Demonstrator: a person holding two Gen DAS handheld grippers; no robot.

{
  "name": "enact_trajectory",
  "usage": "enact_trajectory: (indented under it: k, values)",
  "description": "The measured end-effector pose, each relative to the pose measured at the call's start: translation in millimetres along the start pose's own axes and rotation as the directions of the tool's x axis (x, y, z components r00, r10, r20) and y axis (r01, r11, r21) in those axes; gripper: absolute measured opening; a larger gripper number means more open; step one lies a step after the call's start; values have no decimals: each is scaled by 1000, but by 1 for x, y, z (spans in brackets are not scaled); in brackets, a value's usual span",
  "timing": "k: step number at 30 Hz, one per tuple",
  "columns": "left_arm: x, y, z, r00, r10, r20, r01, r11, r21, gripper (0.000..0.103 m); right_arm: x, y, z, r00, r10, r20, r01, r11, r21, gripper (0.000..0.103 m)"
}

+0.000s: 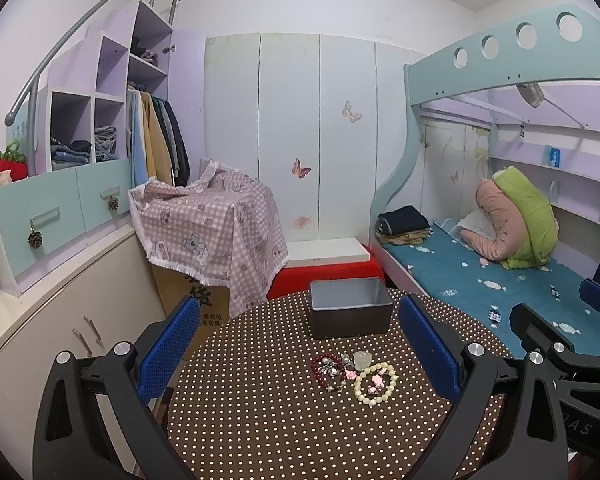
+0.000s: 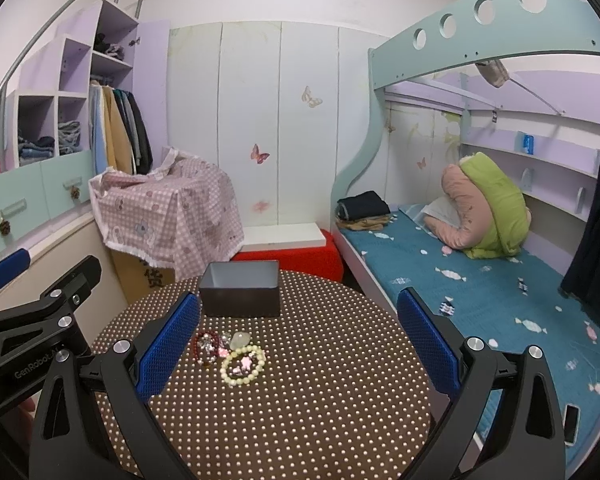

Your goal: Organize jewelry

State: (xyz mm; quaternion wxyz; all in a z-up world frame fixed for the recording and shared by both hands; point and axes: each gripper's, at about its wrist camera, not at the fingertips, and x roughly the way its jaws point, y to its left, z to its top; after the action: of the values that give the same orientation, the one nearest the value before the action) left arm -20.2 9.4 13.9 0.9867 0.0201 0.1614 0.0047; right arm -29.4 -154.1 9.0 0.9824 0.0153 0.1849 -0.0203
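Two hand-held grippers hover released and empty: the left hand-held gripper (image 1: 300, 346) and the right hand-held gripper (image 2: 298, 342). Nothing appears sorted yet. At centre frame, the red bracelet (image 1: 327, 369), trinkets and cream bracelet (image 1: 375, 384) lie clustered on the dotted counter (image 1: 260, 420); just above, the box (image 1: 350, 307) looks empty.

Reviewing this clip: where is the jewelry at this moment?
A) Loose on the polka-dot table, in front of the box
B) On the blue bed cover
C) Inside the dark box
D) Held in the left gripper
A: the cream bead bracelet and dark red bracelet lie on the dotted table, on the near side of the open, empty box.
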Motion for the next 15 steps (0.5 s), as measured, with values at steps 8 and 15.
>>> enact_trajectory:
  k: [8, 15]
  values:
    - [23, 2, 1, 1000, 3, -24, -3, 1000, 4, 96, 29, 3, 7, 999, -3, -32, 2, 1000, -10, 96]
    - [51, 7, -2, 999, -28, -40, 27, 999, -25, 96, 60, 5, 10, 999, -4, -50, 3, 1000, -21, 96]
